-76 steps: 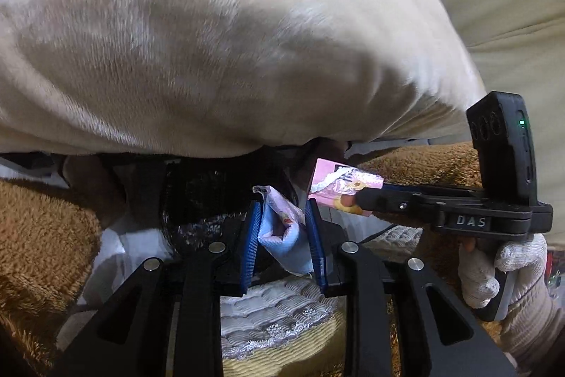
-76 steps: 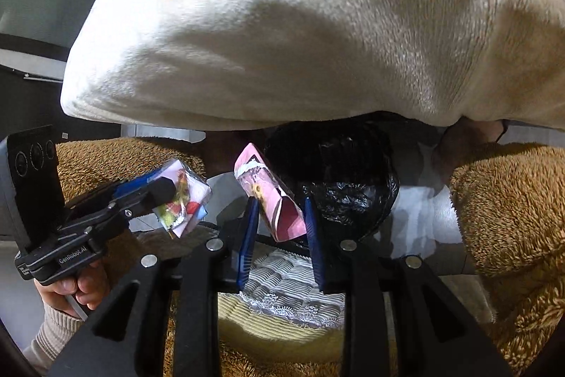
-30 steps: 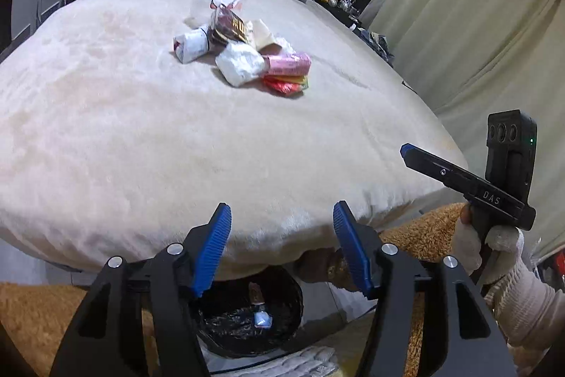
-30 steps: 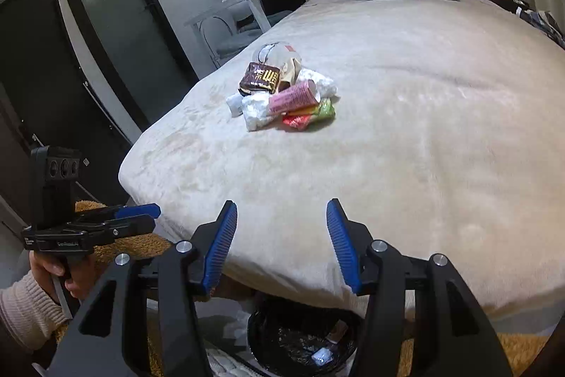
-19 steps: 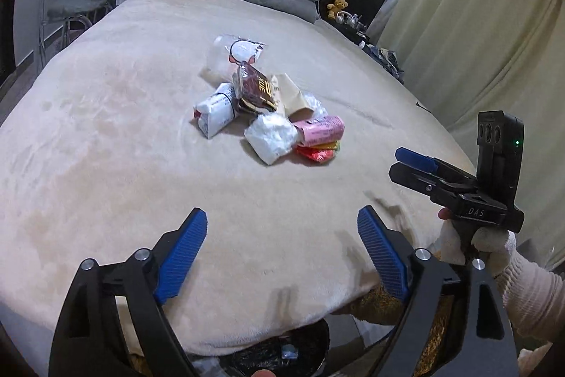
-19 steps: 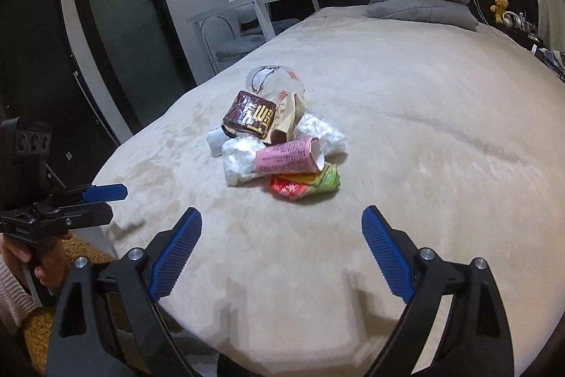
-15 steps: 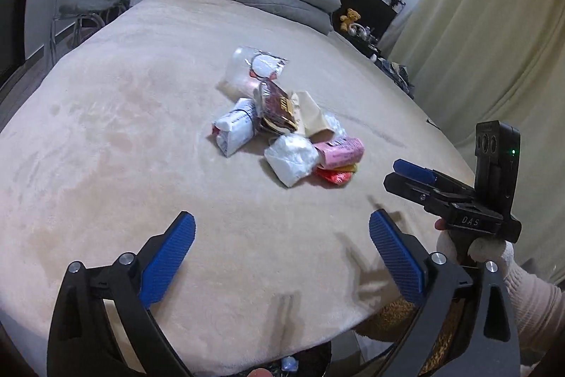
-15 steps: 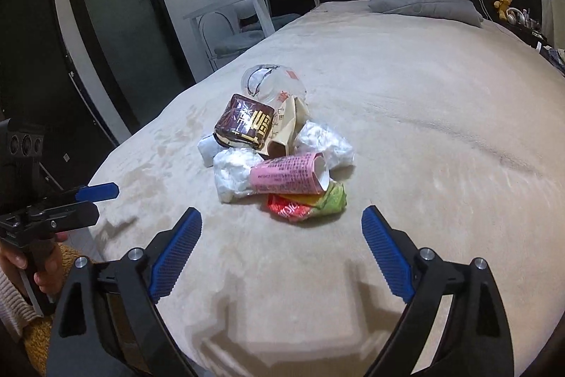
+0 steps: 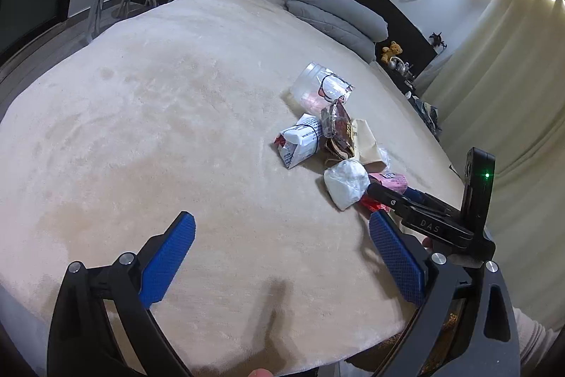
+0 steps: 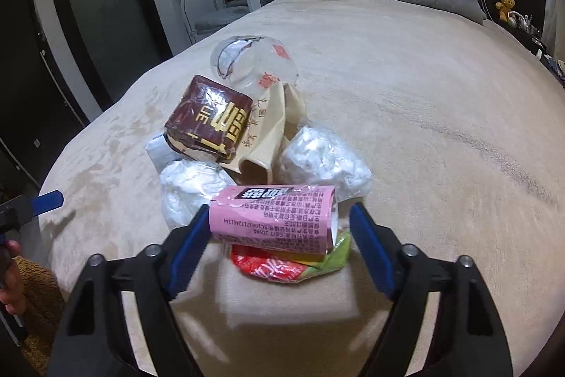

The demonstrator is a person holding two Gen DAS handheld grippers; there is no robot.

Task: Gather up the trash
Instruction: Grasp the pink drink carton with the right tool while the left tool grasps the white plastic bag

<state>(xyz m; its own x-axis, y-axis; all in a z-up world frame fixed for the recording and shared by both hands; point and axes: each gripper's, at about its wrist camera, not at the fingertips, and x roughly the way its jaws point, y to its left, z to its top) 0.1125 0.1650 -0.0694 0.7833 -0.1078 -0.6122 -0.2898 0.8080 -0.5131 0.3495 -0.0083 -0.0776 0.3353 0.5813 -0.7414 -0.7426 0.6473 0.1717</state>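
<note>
The right gripper [image 10: 279,228] is spread wide around the pink carton [image 10: 273,221], which lies crosswise between its blue fingers [image 10: 189,241]; the left finger looks to touch the carton's end, the right one stands just clear. Under the carton lies a red-green wrapper [image 10: 282,265]. Just beyond it sit two white wads [image 10: 321,158], a brown pack [image 10: 208,119], a cream wrapper [image 10: 268,126] and a clear cup [image 10: 254,62], all heaped on the bed [image 10: 441,94].

The left gripper [image 9: 282,257] is also wide open, with nothing between its fingers, over bare bed; the pile [image 9: 332,143] lies ahead and to its right.
</note>
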